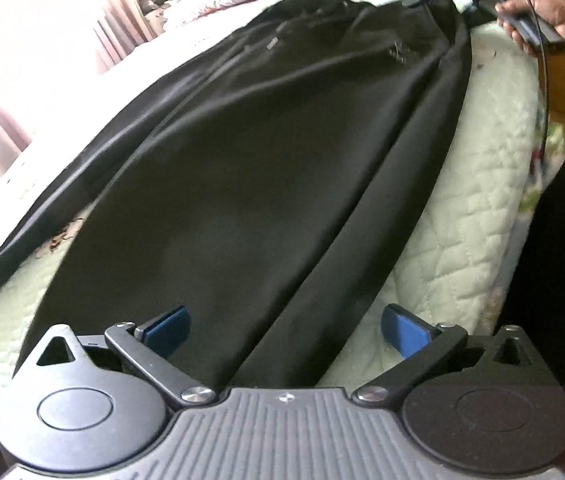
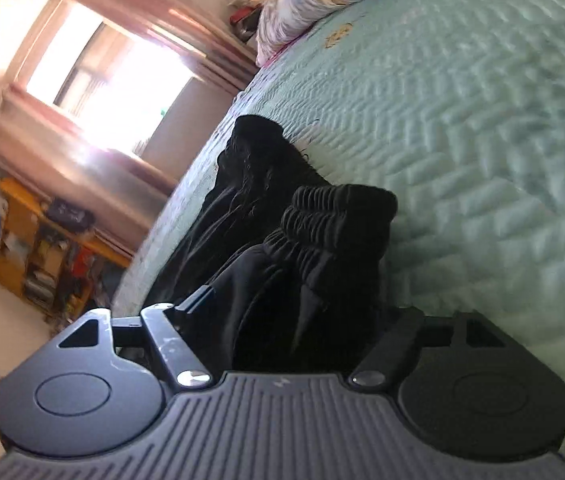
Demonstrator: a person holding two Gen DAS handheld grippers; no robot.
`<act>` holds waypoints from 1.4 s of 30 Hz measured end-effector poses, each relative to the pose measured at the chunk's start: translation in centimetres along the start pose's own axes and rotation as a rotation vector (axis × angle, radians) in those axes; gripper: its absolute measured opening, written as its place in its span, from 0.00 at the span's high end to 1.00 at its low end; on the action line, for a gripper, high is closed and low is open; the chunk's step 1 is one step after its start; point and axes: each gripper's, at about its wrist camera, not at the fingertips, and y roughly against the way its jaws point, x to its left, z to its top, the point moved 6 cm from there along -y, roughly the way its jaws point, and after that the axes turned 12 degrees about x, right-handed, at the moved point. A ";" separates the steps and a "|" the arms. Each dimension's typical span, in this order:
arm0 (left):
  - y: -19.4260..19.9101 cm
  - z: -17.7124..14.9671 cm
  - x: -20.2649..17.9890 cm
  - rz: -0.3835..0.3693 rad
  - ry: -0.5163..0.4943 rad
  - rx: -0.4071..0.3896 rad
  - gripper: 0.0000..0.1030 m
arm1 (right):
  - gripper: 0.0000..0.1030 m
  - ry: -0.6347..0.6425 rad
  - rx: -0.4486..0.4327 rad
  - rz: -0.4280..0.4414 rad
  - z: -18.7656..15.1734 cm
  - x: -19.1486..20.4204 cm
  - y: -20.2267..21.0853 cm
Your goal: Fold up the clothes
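One pair of black trousers lies lengthwise on the bed's pale quilted bedspread, legs laid side by side, so the garment is flat enough to be folded along its length. The left gripper hovers over the near end with its blue-padded fingers spread wide, one on each side of the cloth and pinching nothing; I judge it is lining up to take that end. At the far end the right gripper has the gathered elastic waistband bunched between its fingers, which are lost behind the dark cloth, so I cannot tell whether they actually press on it. A hand carries that tool at the bed's far corner. Beyond the trousers the bedspread is bare; a patterned pillow sits near the head of the bed, well apart, and nothing blocks a fold. A bright window and a cluttered yellow shelf stand beyond the bed.
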 end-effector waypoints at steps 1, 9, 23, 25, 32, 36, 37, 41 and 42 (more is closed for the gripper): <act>-0.1 0.0 0.2 -0.009 0.005 0.003 0.00 | 0.73 0.049 0.010 -0.041 -0.1 0.5 -0.2; 0.8 -0.2 1.9 -0.231 0.089 0.024 0.14 | 0.82 0.408 -0.057 -0.432 -3.0 2.8 1.6; 2.5 0.0 10.4 -0.409 0.502 -0.189 0.04 | 0.62 0.091 -0.098 -0.351 -3.5 0.8 6.1; 1.0 0.4 12.5 -0.349 0.579 -0.189 0.01 | 0.59 0.034 -0.139 -0.359 -3.6 1.1 7.8; -3.0 -0.5 9.8 -0.249 0.517 -0.014 0.01 | 0.31 0.449 -0.104 -0.197 -5.4 16.1 3.6; -1.0 -2.8 8.0 -0.342 0.544 -0.028 0.01 | 0.31 0.615 0.113 0.000 -10.1 22.6 -4.5; -0.5 -3.4 8.0 -0.373 0.558 -0.031 0.01 | 0.31 0.621 0.193 0.029 -11.9 22.8 -6.4; 0.8 -5.7 8.6 -0.535 0.669 -0.040 0.01 | 0.31 0.679 0.468 0.060 -20.3 21.4 -11.1; 1.0 -6.4 9.1 -0.580 0.703 -0.045 0.01 | 0.31 0.744 0.453 0.045 -21.7 21.4 -9.9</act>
